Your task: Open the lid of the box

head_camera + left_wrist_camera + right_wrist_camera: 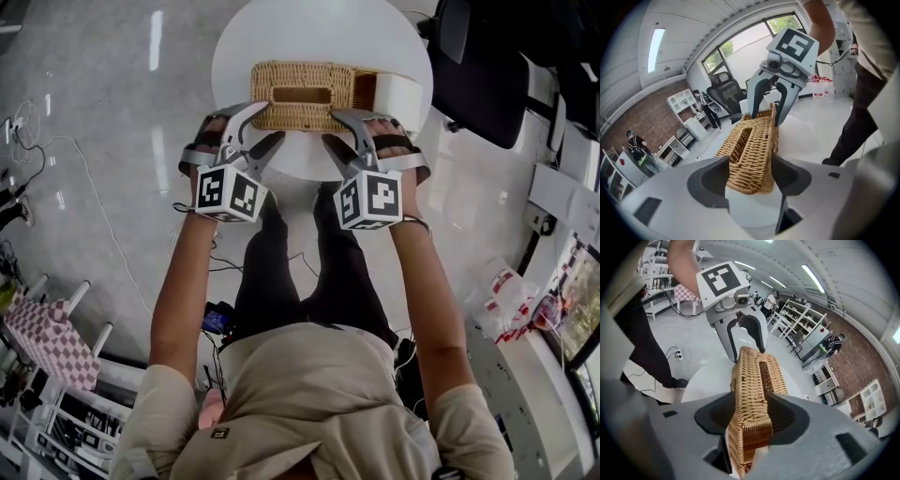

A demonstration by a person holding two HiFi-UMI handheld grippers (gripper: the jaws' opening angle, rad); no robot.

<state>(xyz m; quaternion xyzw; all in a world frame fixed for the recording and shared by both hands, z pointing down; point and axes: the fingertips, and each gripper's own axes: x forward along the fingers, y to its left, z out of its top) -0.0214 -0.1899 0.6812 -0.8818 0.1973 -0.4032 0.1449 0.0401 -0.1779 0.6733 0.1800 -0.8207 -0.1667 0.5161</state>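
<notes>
Left claw (272,122) spread wide, straddling the left end of the woven wicker lid (302,96), pads not visibly pressing on it. Right claw (330,126) likewise apart, straddling the lid's right end, no clamp to be seen there either. Each claw held in one of the person's hands, on the near side of the lid.

Lid lying slot-up near the middle of a round white tabletop (281,37). White box (401,98) sticking out from under the lid's right end, with what looks like a strip of its inside showing just beside the lid's right edge.

Judged from this: lid off its proper seat and shifted to one side, so opening begun but not finished. Left to do, by the look of it: close on the lid's ends and lift or slide it fully clear of the box. Unclear whether the lid's right end rests on the box rim.
</notes>
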